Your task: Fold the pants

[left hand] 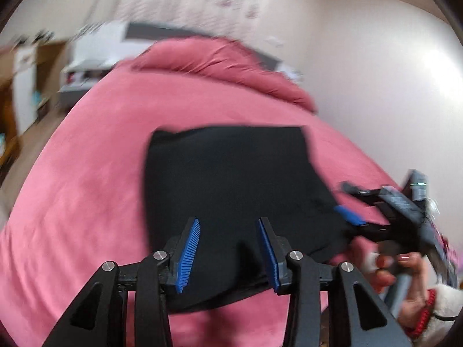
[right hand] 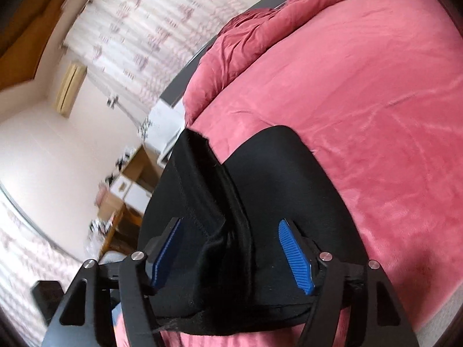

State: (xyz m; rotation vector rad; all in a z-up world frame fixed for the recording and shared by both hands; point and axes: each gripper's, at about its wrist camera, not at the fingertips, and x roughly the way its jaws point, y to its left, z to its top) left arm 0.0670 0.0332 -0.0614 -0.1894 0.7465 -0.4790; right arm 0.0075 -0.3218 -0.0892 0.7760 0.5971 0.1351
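One pair of black fabric pants (left hand: 231,179), folded into a squarish stack, lying flat on one pink fuzzy bedspread (left hand: 95,159). Two black grippers with blue ribbed pads: left gripper (left hand: 228,256) over the near edge, jaws apart, gripping nothing. Right gripper (right hand: 233,256) wide open, loosely straddling a bunched fold, pads not pressing.

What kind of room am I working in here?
Most likely a bedroom: the black pants lie on a bed with a pink blanket, a bunched pink duvet at its far end, and patterned curtains behind.
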